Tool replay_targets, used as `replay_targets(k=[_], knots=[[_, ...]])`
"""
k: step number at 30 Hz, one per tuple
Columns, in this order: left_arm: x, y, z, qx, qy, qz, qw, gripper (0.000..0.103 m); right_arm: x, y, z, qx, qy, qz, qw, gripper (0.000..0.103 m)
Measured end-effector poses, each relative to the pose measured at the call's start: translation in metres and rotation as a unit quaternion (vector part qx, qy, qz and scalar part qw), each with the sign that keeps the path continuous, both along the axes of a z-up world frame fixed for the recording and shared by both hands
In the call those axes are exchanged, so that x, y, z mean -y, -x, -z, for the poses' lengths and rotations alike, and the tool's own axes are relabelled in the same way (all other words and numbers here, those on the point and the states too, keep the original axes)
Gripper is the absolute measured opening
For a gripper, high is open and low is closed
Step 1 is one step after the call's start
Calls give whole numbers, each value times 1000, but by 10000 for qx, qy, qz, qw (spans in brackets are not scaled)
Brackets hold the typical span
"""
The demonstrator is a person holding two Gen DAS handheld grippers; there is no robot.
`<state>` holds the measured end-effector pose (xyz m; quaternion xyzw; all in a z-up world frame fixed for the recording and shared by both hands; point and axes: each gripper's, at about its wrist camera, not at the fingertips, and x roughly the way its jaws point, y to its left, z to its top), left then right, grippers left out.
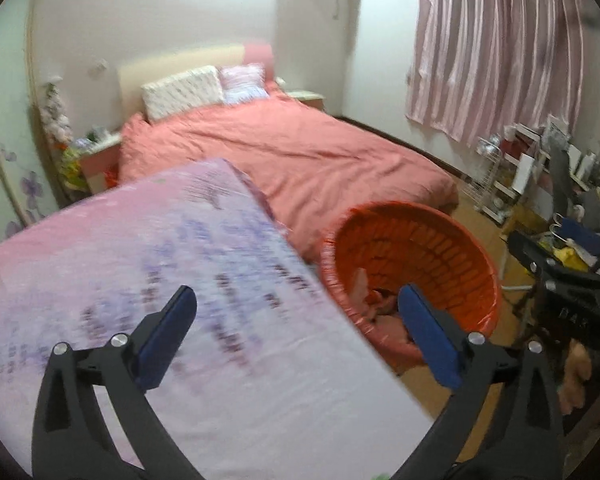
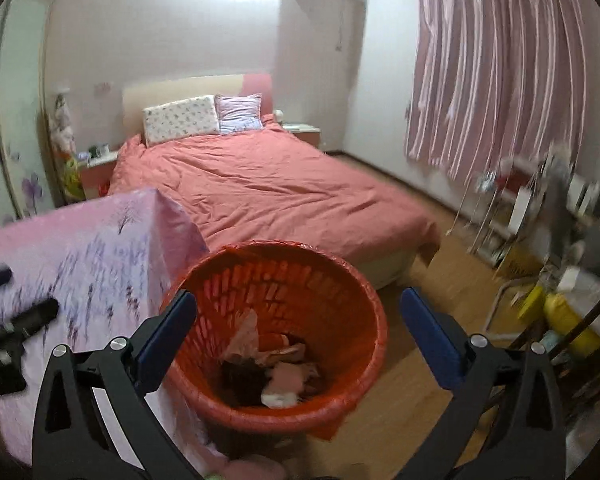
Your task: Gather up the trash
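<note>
A red basket bin point(image 2: 340, 280), lined with a red bag, stands on the wooden floor against the corner of a table. Crumpled paper and wrapper trash point(image 2: 284, 376) lies at its bottom. My right gripper point(image 2: 298, 295) hovers over the bin's mouth, open, with nothing between its blue pads. My left gripper point(image 1: 297, 291) is open and empty above the table's pink lavender-print cloth point(image 1: 180, 280), beside the bin point(image 1: 452, 248). In the right wrist view, the left gripper's fingers point(image 2: 40, 312) show over the cloth point(image 2: 80, 260) at the left edge.
A bed point(image 2: 268, 188) with a salmon duvet and two pillows lies beyond the bin. Pink curtains point(image 2: 496, 72) hang at the right. Below them stand white racks and a cluttered desk point(image 1: 540, 172). A nightstand point(image 1: 96, 160) is left of the bed. Bare floor point(image 2: 420, 380) runs right of the bin.
</note>
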<state>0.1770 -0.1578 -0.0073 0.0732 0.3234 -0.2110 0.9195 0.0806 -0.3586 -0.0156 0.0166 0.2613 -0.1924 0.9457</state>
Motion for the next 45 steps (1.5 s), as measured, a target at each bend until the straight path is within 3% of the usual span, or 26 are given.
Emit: replay_targets(k=[3, 10, 17, 22, 27, 34, 45], knots=[[-28, 25, -8, 240, -135, -293, 9992, 99, -16, 27, -8, 236, 106, 77, 9996, 101], [-86, 82, -4, 398, -168, -1021, 9938, 99, -46, 89, -10, 816, -247, 320, 9958, 101], [-122, 136, -1, 646, 121, -1345, 9887, 99, -74, 115, -1, 745, -450, 234, 9959, 101], [-133, 165, 2, 942, 42, -1695, 9810, 99, -92, 117, -1, 651, -174, 268, 9974, 101], [-142, 173, 7, 825, 135, -1847, 9792, 99, -109, 122, -5, 611, 176, 349, 9974, 101], [-156, 177, 8, 722, 144, -2093, 9751, 99, -101, 117, 2, 243, -170, 536, 9981, 101], [-158, 173, 8, 769, -5, -2357, 9688, 99, -106, 112, 9, -58, 21, 897, 9959, 101]])
